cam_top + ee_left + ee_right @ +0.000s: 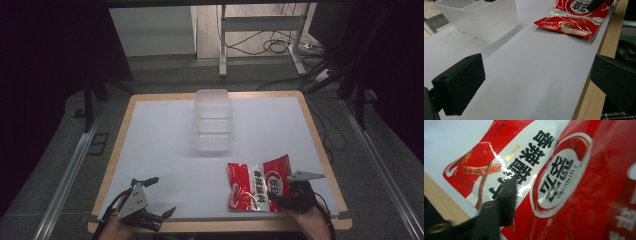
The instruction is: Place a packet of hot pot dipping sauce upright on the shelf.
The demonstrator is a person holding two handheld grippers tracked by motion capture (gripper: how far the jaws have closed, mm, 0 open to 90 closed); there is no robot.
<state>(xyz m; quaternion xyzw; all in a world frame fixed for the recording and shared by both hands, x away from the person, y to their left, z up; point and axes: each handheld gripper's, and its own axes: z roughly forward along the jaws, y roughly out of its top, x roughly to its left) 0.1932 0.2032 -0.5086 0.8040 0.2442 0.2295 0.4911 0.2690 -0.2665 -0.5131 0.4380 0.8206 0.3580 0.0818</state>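
Observation:
A red and white snack bag [255, 187] lies on the white table top [160, 140] at the front right, and also appears in the left gripper view as the bag [574, 20]. My right gripper [278, 194] is shut on its right end, which is lifted slightly. In the right gripper view one black finger [506, 200] presses on the bag's face [564, 177]; the other is hidden behind the raised foil. My left gripper [161, 196] rests open at the front left with nothing between its fingers, and bare table lies between its jaws [536, 82].
A translucent white plastic basket [213, 120] stands at the middle back of the table, empty as far as I can tell; it is the basket [481, 20] at upper left. A wooden rim [116, 150] borders the table. Metal legs and cables [260, 45] lie beyond it.

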